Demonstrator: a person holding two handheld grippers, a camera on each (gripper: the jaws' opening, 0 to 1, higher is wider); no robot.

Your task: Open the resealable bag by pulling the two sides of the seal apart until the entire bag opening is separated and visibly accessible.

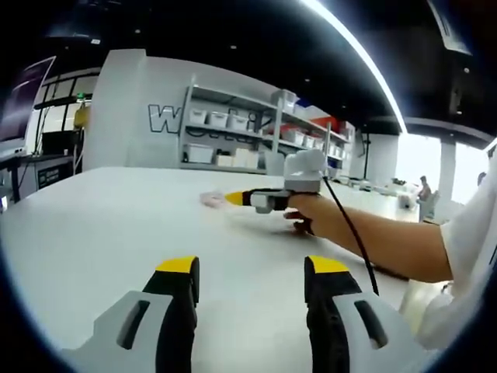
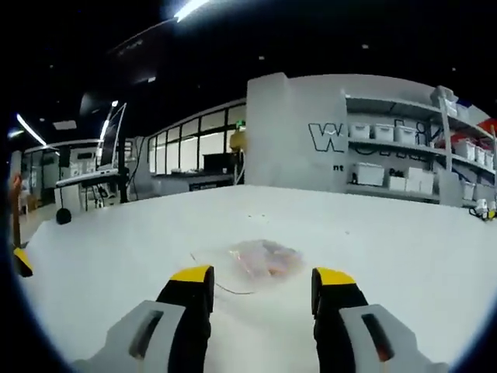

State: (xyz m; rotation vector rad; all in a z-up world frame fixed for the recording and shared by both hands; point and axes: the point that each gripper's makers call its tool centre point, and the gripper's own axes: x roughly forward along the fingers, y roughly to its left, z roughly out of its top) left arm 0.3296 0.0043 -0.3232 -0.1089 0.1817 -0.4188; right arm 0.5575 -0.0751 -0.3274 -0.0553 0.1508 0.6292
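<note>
Low in the right gripper view, the clear plastic resealable bag (image 2: 260, 263) lies untouched on the white tabletop (image 2: 404, 249) just beyond the empty, wide-open right tongs (image 2: 262, 291), the left tongs (image 1: 252, 280) gape empty too, and all opening remains.

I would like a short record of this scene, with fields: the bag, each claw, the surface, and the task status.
bag: clear resealable bag lying flat on the table, something pinkish inside; seal looks not yet pulled apart
right claw: open, empty, just short of the bag, not touching it
left claw: open, empty, over bare table
other view of right claw: held by a person's hand, yellow tips near the bag
surface: white table
background: shelves with white bins
task status: bag not yet gripped
</note>
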